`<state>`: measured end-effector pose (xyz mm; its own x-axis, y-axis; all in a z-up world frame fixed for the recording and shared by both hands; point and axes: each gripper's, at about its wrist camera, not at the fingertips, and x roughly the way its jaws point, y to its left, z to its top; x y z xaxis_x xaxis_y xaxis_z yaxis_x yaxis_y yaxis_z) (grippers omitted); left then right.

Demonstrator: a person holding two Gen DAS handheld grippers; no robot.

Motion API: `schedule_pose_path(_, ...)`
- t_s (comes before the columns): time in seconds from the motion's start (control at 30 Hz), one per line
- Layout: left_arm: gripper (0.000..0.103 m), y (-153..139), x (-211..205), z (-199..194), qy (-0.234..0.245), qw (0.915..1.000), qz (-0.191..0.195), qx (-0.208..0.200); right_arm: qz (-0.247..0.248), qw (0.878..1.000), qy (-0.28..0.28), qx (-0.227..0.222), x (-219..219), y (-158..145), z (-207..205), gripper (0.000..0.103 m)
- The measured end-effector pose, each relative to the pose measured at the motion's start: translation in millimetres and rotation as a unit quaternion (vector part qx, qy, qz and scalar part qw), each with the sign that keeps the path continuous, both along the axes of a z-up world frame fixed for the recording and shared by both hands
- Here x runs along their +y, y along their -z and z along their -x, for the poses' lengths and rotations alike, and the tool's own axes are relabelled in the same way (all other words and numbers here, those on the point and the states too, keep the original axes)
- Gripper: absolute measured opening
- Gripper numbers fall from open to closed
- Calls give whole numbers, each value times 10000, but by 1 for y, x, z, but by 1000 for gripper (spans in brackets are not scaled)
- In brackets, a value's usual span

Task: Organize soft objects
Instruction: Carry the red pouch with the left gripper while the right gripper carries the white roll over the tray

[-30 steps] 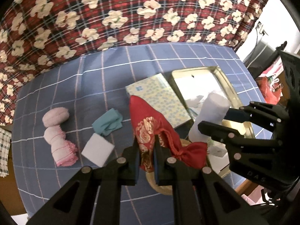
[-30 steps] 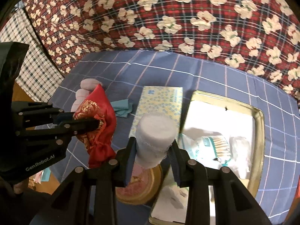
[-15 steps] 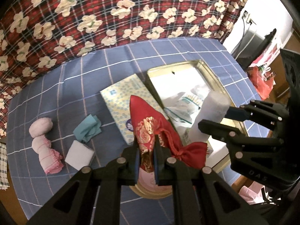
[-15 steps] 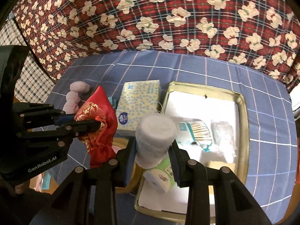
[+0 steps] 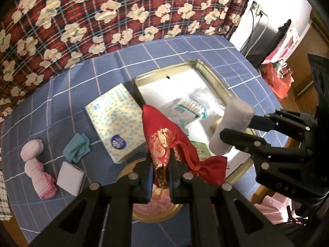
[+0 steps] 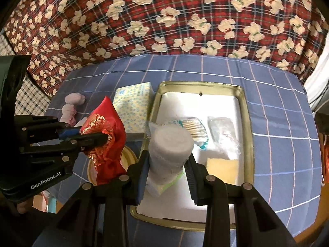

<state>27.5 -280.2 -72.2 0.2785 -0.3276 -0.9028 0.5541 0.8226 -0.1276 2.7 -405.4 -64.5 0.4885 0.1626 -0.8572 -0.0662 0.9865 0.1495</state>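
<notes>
Left tongs (image 5: 160, 165) clenched on red embroidered pouch (image 5: 164, 138), held in air, lower centre of left view. Right tongs (image 6: 167, 169) grasping white gauze roll (image 6: 170, 142) upright, lower centre of right view, above gold tray (image 6: 247, 123). Tray holds packets on white liner. Tissue pack (image 5: 115, 123) just left of tray. Teal cloth (image 5: 76, 148), white pad (image 5: 71, 178), pink socks (image 5: 37, 169) at left on blue checked surface (image 5: 185, 51).
</notes>
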Motion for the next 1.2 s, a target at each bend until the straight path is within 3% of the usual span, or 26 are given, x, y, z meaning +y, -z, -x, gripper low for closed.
schedule_pose_path(1.2, 9, 24, -63, 19, 928, 9951, -118, 318, 21, 9941, 938, 552, -63, 23, 35, 37)
